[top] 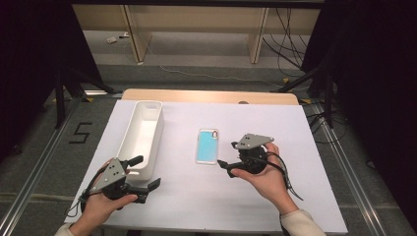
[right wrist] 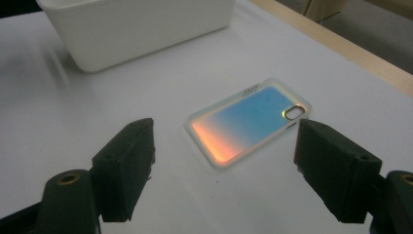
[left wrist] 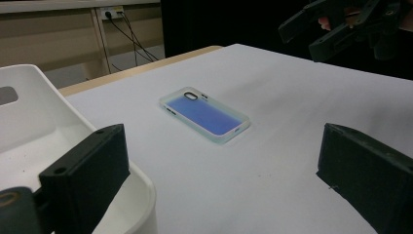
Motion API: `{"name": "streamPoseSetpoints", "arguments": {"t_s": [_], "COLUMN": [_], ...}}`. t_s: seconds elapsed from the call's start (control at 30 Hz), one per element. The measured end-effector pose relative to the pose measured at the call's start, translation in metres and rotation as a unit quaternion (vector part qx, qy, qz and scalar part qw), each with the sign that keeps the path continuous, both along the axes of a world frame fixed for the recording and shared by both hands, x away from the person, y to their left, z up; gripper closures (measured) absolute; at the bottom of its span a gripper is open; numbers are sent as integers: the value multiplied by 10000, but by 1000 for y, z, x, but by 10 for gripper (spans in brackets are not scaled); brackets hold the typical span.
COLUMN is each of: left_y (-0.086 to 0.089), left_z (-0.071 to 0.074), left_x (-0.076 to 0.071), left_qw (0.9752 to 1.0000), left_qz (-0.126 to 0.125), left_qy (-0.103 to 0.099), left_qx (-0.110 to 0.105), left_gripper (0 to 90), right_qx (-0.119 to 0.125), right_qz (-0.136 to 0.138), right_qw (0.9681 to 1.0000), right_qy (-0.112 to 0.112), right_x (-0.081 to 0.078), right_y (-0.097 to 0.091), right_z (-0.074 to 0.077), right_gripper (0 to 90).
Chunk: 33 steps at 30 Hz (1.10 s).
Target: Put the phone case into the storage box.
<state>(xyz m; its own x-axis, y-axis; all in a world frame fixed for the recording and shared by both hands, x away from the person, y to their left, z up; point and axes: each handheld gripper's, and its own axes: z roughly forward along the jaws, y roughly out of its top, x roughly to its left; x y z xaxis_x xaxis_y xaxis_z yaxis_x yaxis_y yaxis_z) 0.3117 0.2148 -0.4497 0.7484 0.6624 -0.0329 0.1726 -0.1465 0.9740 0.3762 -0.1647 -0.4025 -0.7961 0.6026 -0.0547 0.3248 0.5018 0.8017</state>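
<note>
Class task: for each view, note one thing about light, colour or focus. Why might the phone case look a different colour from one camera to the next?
High view: phone case flat cyan, room edges dark. Left gripper view: case deep blue, near jaws and tray soft. Right gripper view: case blue fading to orange, probably an iridescent finish catching light by angle; near jaws blurred.

Take the phone case [top: 208, 146] as your landmark: the white bin [top: 142, 135] stands well to its left, the one tall obstacle. Bare desk [top: 275, 196] lies open around the case, and your right gripper [top: 227, 157] hangs wide-jawed just beside it.
</note>
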Motion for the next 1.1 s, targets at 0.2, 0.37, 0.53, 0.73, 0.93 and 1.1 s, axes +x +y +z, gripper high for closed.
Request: {"name": "streamPoseSetpoints", "arguments": {"t_s": [0.2,0.37,0.53,0.73,0.93,1.1], "left_y": [0,0,0,-1,-1,0], "left_z": [0,0,0,0,0,0], "left_x": [0,0,-1,-1,-1,0], "left_qw": [10000,10000,10000,10000,10000,10000], "left_qz": [-9,-10,3,-17,-9,-34], "left_qy": [2,0,16,8,11,-17], "left_qx": [-9,40,20,56,56,73], "left_gripper": [40,41,41,41,41,42], "right_qx": [-601,-1089,-1486,-1855,-2074,-2266], "right_qz": [339,604,824,981,996,1078], "right_qw": [9976,9918,9843,9753,9699,9645], "right_qy": [34,300,477,683,795,819], "right_x": [12,26,38,47,52,56], "right_y": [13,26,37,49,60,70], "right_z": [0,-4,-15,-28,-34,-37], "right_gripper": [255,266,266,263,271,285]}}
